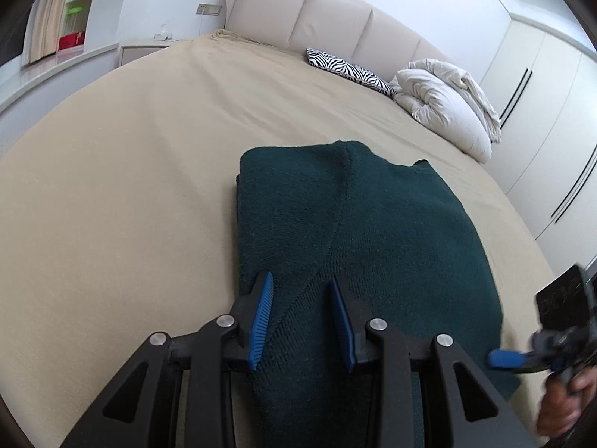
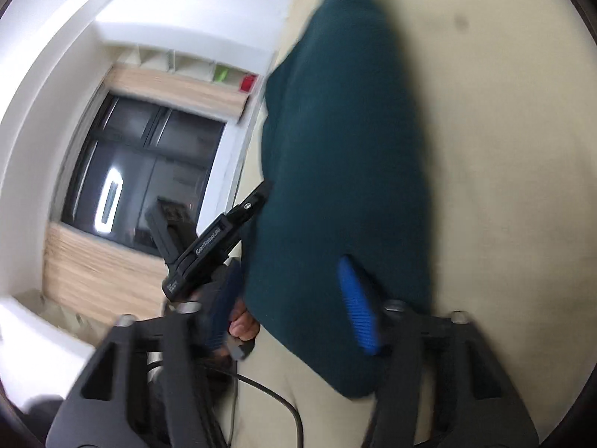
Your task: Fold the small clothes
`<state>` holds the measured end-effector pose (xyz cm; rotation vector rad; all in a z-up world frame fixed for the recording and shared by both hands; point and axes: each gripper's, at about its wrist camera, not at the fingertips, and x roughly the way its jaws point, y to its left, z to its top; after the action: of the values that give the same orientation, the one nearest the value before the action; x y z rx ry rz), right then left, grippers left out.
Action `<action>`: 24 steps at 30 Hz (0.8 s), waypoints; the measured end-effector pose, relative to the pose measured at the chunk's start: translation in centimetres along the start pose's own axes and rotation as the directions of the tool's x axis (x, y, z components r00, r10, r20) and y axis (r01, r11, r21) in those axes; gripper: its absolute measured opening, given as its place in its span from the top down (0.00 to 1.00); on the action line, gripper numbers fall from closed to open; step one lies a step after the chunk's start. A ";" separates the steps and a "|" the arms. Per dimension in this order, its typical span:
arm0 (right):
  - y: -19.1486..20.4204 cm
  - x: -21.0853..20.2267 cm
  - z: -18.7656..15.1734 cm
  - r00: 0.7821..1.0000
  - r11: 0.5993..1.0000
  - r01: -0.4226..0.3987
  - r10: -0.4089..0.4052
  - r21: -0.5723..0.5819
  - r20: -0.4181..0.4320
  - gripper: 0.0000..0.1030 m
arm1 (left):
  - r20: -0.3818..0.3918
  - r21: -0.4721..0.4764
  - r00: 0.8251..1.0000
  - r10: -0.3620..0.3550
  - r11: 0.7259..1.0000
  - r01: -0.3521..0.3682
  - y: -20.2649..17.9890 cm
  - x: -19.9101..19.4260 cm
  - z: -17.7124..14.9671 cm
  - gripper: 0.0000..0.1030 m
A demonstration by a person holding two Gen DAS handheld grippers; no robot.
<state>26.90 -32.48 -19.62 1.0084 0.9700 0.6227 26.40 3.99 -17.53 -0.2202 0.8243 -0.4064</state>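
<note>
My left gripper (image 1: 301, 317) hangs released over the sweater (image 1: 373, 231), which runs toward twelve o'clock on the bed (image 1: 112, 186). My right gripper (image 2: 294, 313), at four o'clock, also looks released.

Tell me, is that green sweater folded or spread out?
Folded. The green sweater lies on the bed as a compact block with a doubled left edge and no sleeve sticking out.

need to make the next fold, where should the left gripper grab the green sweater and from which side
Probably the near hem of the green sweater, coming from the bed's near edge. The left gripper is open and already straddling that hem, which is stacked in layers, so pinch them together.
</note>
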 end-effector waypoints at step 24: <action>2.3 -5.0 0.4 0.982 0.992 0.125 -0.124 0.000 0.145 0.21 | 0.058 -0.147 0.998 0.035 0.989 -0.026 2.5 -5.1 1.9 0.34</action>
<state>24.95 -35.72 -15.61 0.9630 0.8937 0.4435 25.37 8.55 -13.71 -0.3537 0.7979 -0.3093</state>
